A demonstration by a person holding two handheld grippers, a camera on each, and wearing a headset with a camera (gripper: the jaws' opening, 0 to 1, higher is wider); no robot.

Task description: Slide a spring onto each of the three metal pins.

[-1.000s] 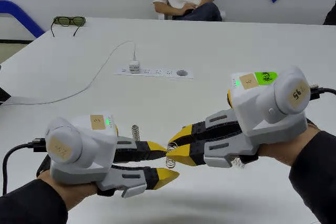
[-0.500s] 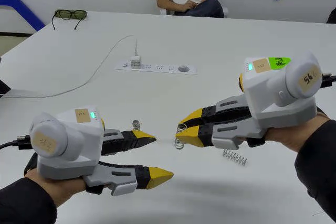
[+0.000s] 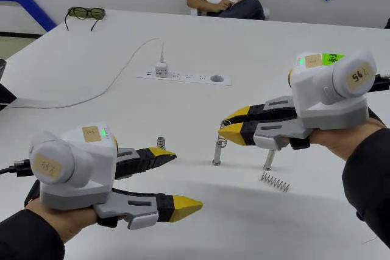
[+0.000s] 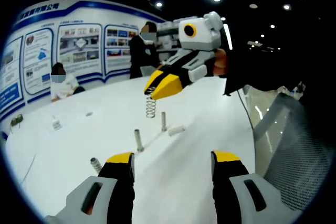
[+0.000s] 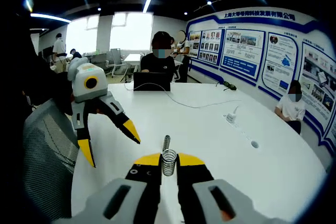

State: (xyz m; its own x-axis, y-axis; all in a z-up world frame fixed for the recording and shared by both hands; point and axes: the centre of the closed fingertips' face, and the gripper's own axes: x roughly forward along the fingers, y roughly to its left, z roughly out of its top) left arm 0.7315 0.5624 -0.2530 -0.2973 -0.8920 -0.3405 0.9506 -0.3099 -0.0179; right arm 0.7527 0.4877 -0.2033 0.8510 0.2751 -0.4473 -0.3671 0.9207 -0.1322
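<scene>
The left pin (image 3: 161, 142) seems done. The right tool (image 3: 223, 126) pinches a spring (image 3: 222, 142) above the middle pin (image 3: 217, 153). A loose spring (image 3: 274, 181) lies toward the near edge of the surface (image 3: 304, 53), and the left tool (image 3: 188, 179) gapes wide, empty.

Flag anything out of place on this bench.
One spring lies on its side on the table, beside a bare pin rather than on one. Probably just waiting its turn; nothing else looks odd.

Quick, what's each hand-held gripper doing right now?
Left hand-held gripper: open, holding nothing.
Right hand-held gripper: shut on a spring.
</scene>
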